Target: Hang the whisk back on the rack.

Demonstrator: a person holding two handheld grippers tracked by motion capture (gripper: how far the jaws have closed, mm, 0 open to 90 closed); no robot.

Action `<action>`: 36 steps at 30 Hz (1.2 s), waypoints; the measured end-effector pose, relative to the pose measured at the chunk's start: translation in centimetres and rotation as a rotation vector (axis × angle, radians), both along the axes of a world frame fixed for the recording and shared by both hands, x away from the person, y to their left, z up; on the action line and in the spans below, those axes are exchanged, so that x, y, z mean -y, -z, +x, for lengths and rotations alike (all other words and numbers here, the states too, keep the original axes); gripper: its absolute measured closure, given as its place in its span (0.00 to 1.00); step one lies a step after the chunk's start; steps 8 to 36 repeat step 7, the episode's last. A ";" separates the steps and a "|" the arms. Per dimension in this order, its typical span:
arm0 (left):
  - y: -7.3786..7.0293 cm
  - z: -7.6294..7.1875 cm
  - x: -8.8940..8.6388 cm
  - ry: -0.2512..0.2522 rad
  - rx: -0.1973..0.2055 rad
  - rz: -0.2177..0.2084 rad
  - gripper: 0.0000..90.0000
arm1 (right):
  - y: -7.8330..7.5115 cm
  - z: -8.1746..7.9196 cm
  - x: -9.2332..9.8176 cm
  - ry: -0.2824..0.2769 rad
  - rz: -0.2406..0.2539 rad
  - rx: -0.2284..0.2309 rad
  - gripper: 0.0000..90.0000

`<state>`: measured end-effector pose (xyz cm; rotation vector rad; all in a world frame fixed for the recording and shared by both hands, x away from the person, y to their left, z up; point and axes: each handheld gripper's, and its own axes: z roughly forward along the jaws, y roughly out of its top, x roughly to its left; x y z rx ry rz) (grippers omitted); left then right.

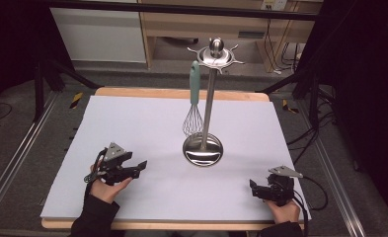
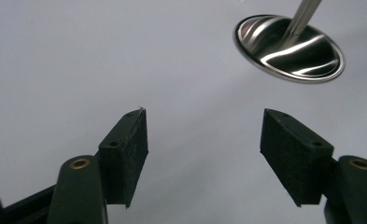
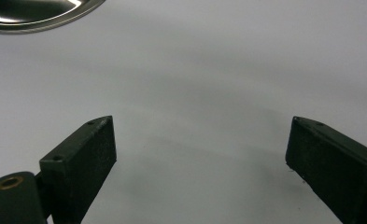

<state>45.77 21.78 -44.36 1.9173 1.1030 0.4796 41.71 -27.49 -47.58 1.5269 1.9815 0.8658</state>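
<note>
A steel utensil stand (image 1: 208, 101) rises from a round shiny base (image 1: 203, 149) in the middle of the white table cover. A whisk with a pale green handle (image 1: 194, 96) hangs from the stand's top ring (image 1: 216, 53). My left gripper (image 1: 141, 167) rests low at the front left, open, jaws pointing right toward the base (image 2: 288, 46). My right gripper (image 1: 253, 187) sits at the front right, open, with nothing between its jaws. The base's rim (image 3: 36, 11) shows at the top left of the right gripper view.
The white cover (image 1: 132, 123) lies on a wooden table (image 1: 181, 93). Dark tripod legs (image 1: 48, 74) and cables (image 1: 305, 133) stand around the table on the floor. A wooden cabinet (image 1: 181, 29) is behind.
</note>
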 end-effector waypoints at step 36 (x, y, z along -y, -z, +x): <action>0.8 0.3 -2.3 -0.062 -0.025 -0.002 0.33 | 0.1 0.1 0.2 0.006 0.002 -0.017 0.10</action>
